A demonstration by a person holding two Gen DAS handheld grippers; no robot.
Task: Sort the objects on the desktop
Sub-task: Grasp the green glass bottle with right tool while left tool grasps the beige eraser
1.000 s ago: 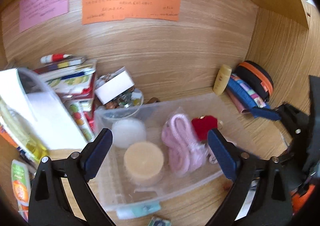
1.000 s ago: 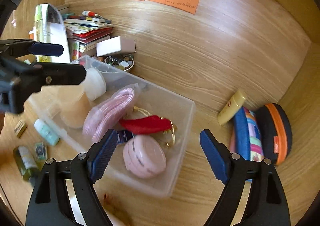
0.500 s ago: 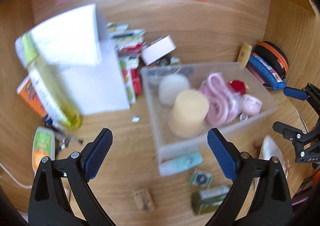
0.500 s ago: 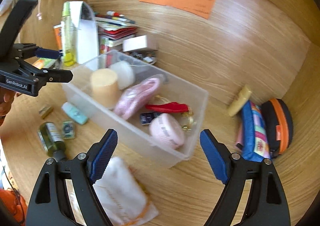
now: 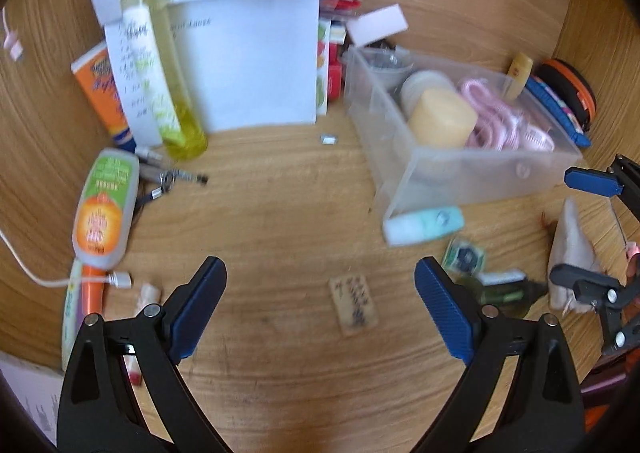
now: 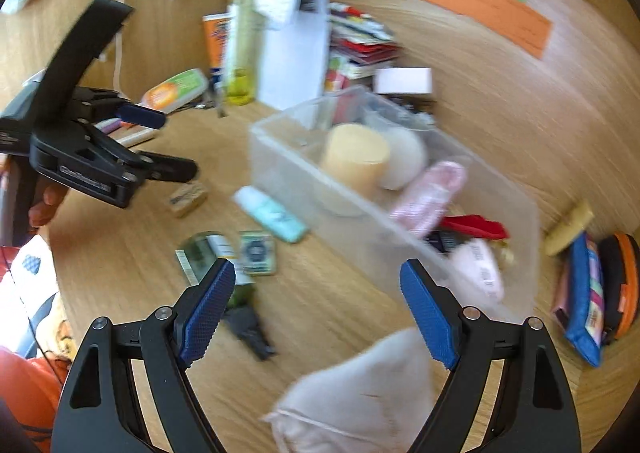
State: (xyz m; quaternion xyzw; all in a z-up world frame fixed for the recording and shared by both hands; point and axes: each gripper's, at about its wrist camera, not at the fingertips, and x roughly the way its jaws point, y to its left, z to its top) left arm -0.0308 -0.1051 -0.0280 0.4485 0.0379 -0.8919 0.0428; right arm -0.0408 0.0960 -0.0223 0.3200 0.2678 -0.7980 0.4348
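Desk (image 5: 288, 213): wood-grain surface, smooth, low sheen. Bin (image 5: 472, 177): clear plastic, slightly frosted. Left of the bin, bottle (image 5: 160, 65): glossy yellow-green plastic; sheet (image 5: 256, 65): matt white paper. In front of the bin, tube (image 5: 424, 223): smooth mint plastic. Pouch (image 6: 360, 401): soft whitish cloth. Gripper pads (image 6: 206, 311): blue, finely ribbed; gripper frames: matt black plastic with metal rivets.

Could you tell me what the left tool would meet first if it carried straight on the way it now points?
Probably the small brown tag lying on the desk between the left tool's open fingers; depth is unclear through the fisheye blur.
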